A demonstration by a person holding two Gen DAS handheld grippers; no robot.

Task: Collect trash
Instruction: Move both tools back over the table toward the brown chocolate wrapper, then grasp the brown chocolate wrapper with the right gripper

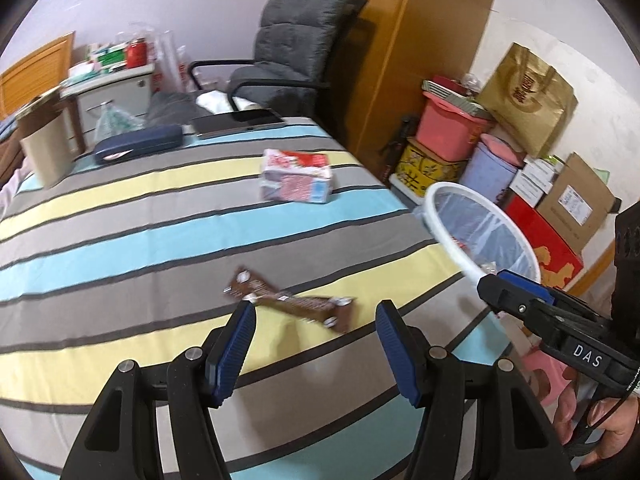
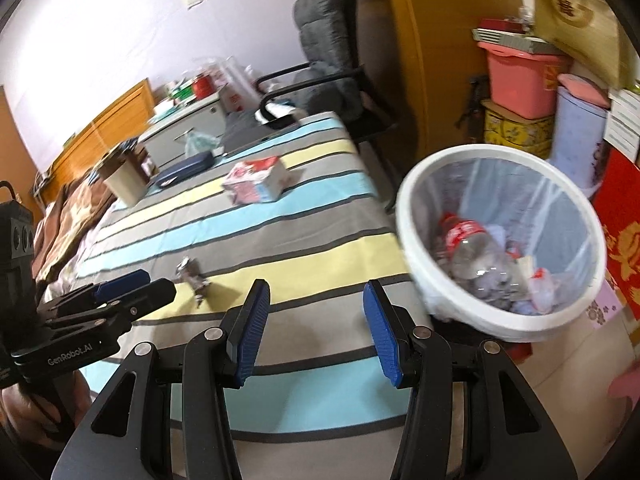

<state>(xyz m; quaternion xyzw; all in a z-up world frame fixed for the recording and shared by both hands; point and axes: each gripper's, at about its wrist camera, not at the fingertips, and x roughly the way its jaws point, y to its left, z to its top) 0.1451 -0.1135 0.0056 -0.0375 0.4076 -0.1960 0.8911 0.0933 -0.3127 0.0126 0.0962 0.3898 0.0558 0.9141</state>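
Two ribbed blue claws point(image 1: 316, 344) point(image 2: 316, 328) gape over striped cloth point(image 1: 160, 216).

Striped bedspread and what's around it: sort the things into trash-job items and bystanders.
For the job:
- brown snack wrapper
- crumpled milk carton
- white trash bin, already holding a plastic bottle

Just lying about:
- navy case
- tablet
- grey chair
- pink tub
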